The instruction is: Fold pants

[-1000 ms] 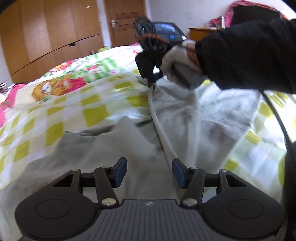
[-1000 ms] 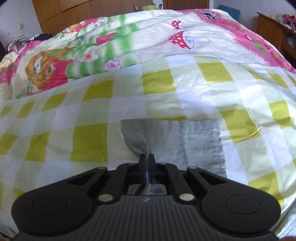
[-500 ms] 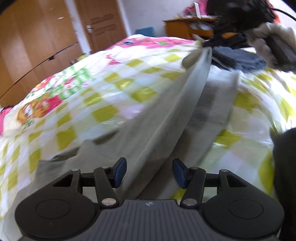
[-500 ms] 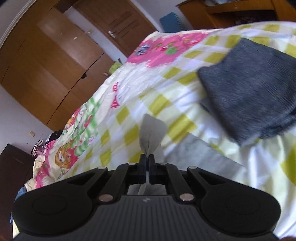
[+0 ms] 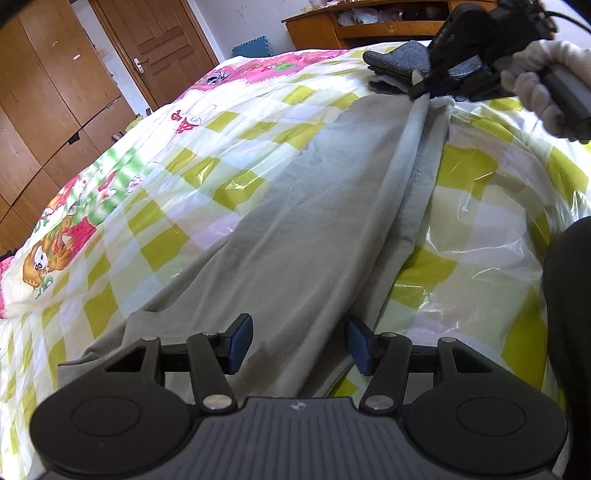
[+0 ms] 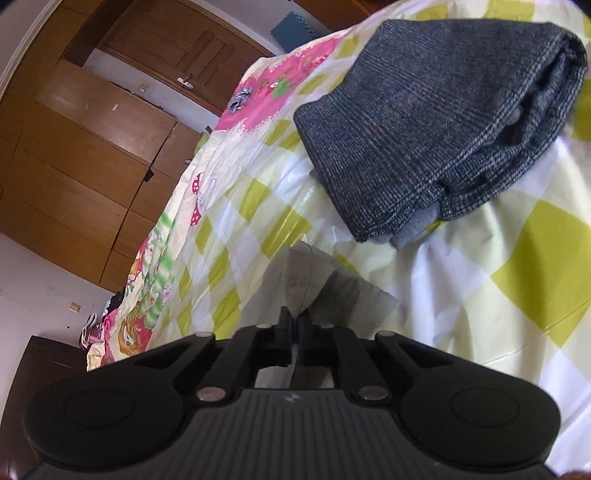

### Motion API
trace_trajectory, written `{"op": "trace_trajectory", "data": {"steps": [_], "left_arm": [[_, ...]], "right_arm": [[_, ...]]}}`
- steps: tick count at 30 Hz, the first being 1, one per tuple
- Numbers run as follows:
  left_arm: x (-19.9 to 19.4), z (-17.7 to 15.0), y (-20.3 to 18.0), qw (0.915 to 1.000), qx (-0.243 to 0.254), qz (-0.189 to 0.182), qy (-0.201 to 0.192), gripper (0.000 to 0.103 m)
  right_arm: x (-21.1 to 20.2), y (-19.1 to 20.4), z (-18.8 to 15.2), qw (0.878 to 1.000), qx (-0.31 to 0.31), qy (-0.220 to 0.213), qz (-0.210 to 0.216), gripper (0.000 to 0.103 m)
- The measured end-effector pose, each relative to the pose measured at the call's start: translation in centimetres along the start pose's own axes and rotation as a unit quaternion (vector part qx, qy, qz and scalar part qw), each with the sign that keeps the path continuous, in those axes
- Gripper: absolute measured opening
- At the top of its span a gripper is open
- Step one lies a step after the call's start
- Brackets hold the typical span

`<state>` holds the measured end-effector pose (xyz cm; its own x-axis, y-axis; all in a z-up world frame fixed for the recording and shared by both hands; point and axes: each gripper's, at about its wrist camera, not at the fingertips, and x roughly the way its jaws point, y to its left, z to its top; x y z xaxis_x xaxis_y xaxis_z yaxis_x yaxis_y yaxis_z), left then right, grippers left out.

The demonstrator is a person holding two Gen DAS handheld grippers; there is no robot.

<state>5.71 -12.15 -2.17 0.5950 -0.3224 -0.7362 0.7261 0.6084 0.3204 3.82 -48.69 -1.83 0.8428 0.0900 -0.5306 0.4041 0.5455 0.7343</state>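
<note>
Grey pants (image 5: 303,229) lie stretched lengthwise across the checked bed cover (image 5: 166,177), one leg doubled over the other. My left gripper (image 5: 299,343) hovers open over their near end, blue pads apart with cloth below them. At the far end my right gripper (image 5: 424,88), held by a gloved hand (image 5: 535,85), is shut on the leg hem. In the right wrist view the hem (image 6: 295,280) sticks up from between the closed fingers of the right gripper (image 6: 294,321).
A folded dark grey knit garment (image 6: 436,122) lies on the bed just beyond the right gripper, also visible as the dark bundle (image 5: 399,62). A wooden wardrobe (image 5: 48,92), door (image 5: 159,48) and desk (image 5: 369,22) stand behind. Someone's dark clothing (image 5: 569,295) fills the right edge.
The right gripper swung the pinched hem across the bed to beside the dark folded garment, pulling the leg out long. My left gripper slid along the pants and rolled, staying open.
</note>
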Motion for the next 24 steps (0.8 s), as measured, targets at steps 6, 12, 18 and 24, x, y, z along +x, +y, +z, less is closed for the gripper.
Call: {"op": "trace_trajectory", "data": {"steps": [6, 12, 18, 24], "left_arm": [[-0.2, -0.4, -0.1, 0.9999, -0.009, 0.005, -0.006, 0.068], [-0.5, -0.7, -0.7, 0.9997, 0.015, 0.015, -0.010, 0.068], [-0.7, -0.9, -0.7, 0.9997, 0.011, 0.015, -0.015, 0.068], [-0.7, -0.9, -0.1, 0.9998, -0.005, 0.007, -0.017, 0.068]], "right_arm": [[-1.0, -1.6, -0.4, 1.000, 0.007, -0.001, -0.024, 0.009], [-2.0, -2.2, -0.8, 1.000, 0.028, -0.005, -0.014, 0.051], [-1.9, -1.4, -1.0, 0.999, -0.003, -0.010, -0.041, 0.025], [-0.6, 1.6, 0.2, 0.999, -0.039, 0.000, -0.023, 0.003]]}}
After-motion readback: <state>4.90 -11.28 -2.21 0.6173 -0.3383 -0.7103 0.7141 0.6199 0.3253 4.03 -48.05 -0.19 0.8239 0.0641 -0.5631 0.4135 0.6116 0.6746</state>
